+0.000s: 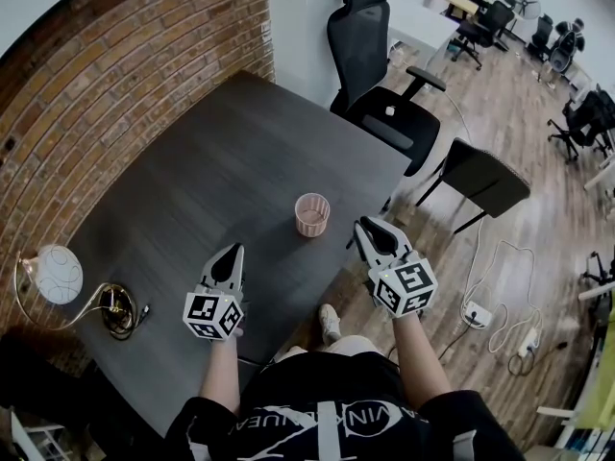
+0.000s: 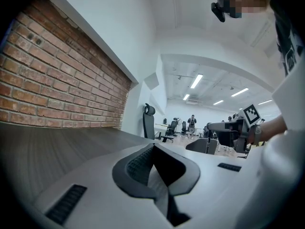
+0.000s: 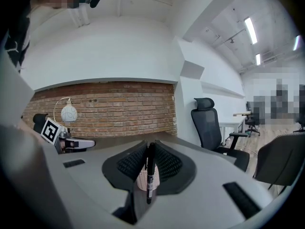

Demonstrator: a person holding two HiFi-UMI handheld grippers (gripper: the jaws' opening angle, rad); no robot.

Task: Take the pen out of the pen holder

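The pink pen holder (image 1: 312,214) stands upright on the dark grey table (image 1: 221,171) near its right edge, and nothing shows inside it. My right gripper (image 1: 368,230) hovers just right of it, over the table's edge. In the right gripper view its jaws (image 3: 148,160) are shut on a black pen (image 3: 149,175), held upright between the pads, with the pen holder (image 3: 141,181) right behind it. My left gripper (image 1: 231,255) hangs over the table's near part, left of the holder, its jaws (image 2: 155,175) together with nothing in them.
A lamp with a white globe (image 1: 55,275) and brass base (image 1: 116,307) stands at the table's left corner by the brick wall (image 1: 115,56). A black office chair (image 1: 380,104) and a dark side chair (image 1: 485,176) stand past the table. A power strip (image 1: 478,313) with cables lies on the floor.
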